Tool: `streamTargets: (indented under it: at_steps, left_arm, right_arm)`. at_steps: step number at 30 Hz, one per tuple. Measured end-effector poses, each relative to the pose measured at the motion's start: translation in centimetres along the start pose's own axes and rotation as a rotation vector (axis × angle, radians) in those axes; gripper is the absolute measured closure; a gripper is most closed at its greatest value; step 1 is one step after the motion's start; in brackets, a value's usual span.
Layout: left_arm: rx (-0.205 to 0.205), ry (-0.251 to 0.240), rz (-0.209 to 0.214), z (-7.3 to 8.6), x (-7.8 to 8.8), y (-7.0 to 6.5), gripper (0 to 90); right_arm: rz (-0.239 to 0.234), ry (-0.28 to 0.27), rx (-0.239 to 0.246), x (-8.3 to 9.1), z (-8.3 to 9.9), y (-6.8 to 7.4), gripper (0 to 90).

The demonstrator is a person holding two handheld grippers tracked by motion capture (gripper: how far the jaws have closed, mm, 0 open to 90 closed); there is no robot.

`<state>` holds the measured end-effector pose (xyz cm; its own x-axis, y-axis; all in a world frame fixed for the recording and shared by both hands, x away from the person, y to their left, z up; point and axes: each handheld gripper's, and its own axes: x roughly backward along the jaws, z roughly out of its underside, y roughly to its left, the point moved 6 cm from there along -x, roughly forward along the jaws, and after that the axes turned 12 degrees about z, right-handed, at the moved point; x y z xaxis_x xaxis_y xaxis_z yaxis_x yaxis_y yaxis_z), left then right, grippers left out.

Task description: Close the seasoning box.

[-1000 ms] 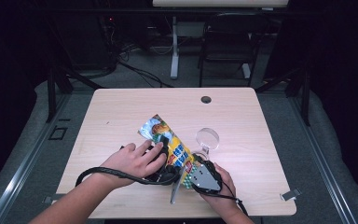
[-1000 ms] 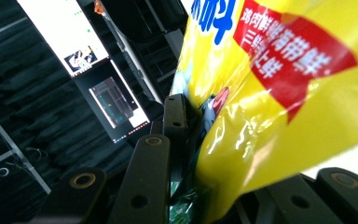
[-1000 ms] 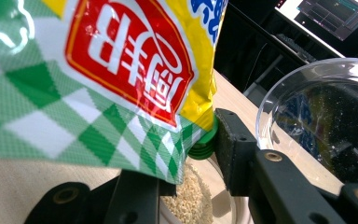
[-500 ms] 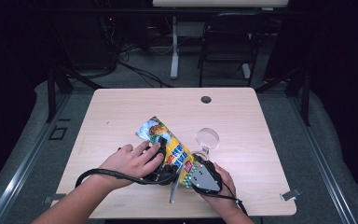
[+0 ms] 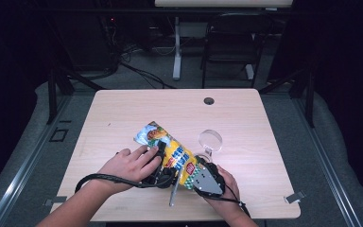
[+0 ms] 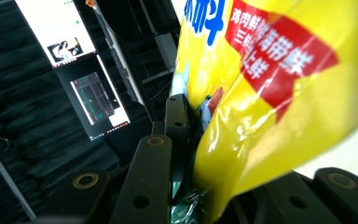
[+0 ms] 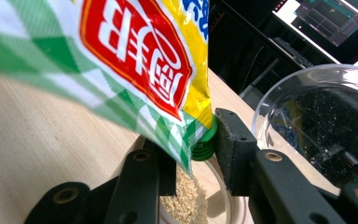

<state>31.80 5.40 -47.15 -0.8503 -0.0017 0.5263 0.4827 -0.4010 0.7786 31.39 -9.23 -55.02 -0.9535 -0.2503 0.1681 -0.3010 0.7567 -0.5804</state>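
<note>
Yellow pouch (image 6: 279, 93), red label, blue Chinese lettering, green cap (image 7: 205, 142)

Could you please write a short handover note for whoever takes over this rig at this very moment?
Left tongs: shut on the yellow seasoning bag, holding it up.
Right tongs: jaws around the bag's green cap; whether the pads press on it cannot be told.
Things: the bag lies tilted over the table; a small dish beneath the spout holds pale granules; a clear lid sits beside it.
Done: some granules are in the dish.
Left: probably recap the spout and set the bag down.
</note>
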Motion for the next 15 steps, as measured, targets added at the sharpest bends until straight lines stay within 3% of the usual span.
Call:
streamTargets:
  at_steps: [15]
  left_arm:
    - [0.069, -0.039, -0.004, 0.18, -0.40, -0.62, 81.7]
  right_arm:
    - [0.003, 0.001, 0.024, 0.04, -0.05, -0.17, 70.4]
